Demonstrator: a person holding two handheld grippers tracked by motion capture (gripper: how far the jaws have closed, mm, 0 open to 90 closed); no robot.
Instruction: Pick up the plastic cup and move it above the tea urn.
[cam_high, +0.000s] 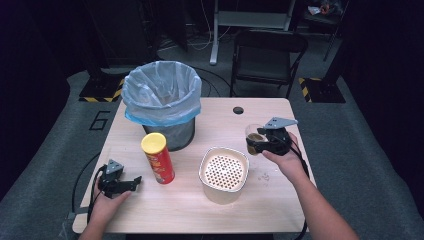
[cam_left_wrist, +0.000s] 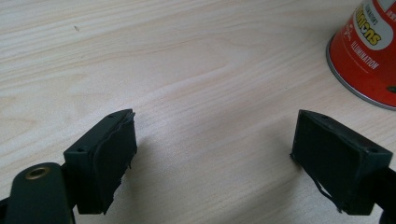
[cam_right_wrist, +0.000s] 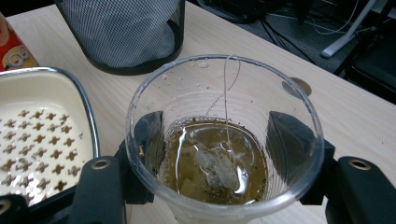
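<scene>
My right gripper (cam_high: 260, 141) is shut on a clear plastic cup (cam_high: 254, 138) and holds it upright above the table's right side. In the right gripper view the cup (cam_right_wrist: 224, 154) sits between both black jaws, with brown tea and a tea bag (cam_right_wrist: 215, 168) in it, its string running up the wall. My left gripper (cam_high: 131, 181) rests open near the front left of the table (cam_high: 220, 210). Its jaws (cam_left_wrist: 212, 154) stand wide apart over bare wood, with the red snack can (cam_left_wrist: 369, 51) off to their right.
A red snack can with a yellow lid (cam_high: 158, 158) stands left of centre. A cream container with a perforated insert (cam_high: 224, 174) sits in the middle. A mesh bin with a blue liner (cam_high: 161, 102) stands at the back left. A folding chair (cam_high: 267, 55) is beyond the table.
</scene>
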